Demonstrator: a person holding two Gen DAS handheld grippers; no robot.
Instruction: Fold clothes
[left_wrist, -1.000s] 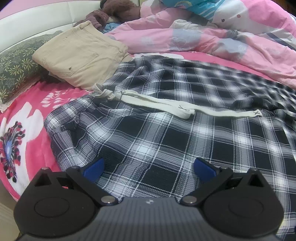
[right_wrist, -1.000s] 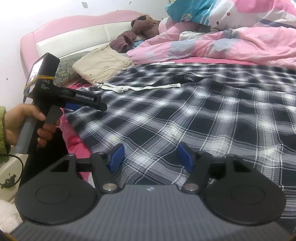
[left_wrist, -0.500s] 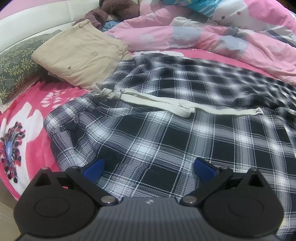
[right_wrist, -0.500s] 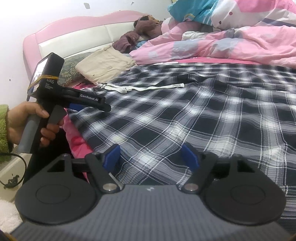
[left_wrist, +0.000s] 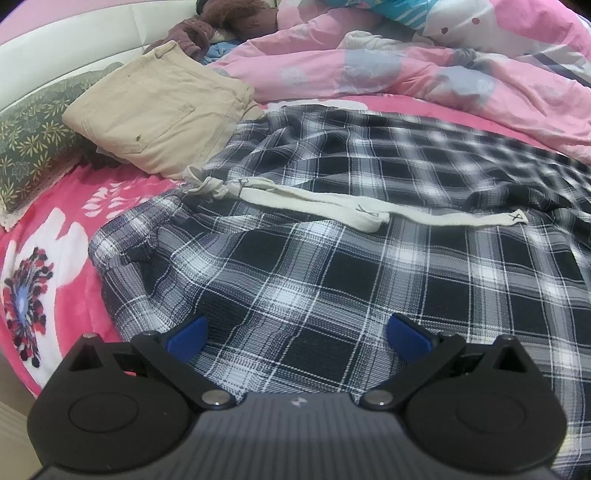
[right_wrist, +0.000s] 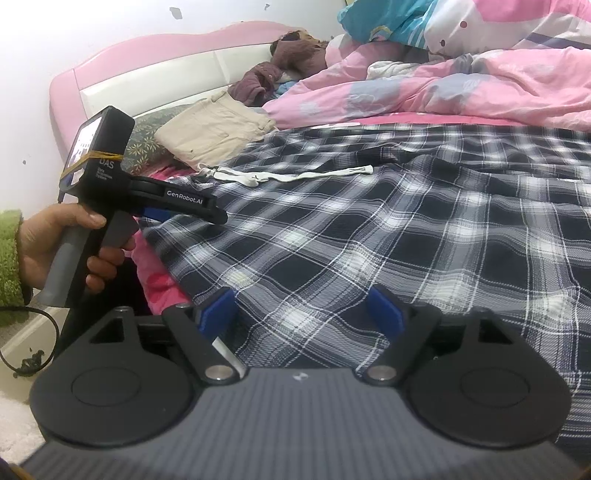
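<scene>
Hand (right_wrist: 55, 251) only in right view | both hand-held grippers wide apart, empty, over plaid trousers (left_wrist: 332, 266)

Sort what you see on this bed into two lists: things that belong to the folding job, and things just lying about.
Job in hand:
plaid trousers
white drawstring
left tongs
right tongs

Lying about:
folded beige trousers
pink duvet
green pillow

Both tongs tilt downward, the left tongs (left_wrist: 297, 338) spread wide, the right tongs (right_wrist: 301, 312) just widening, nothing gripped.
</scene>
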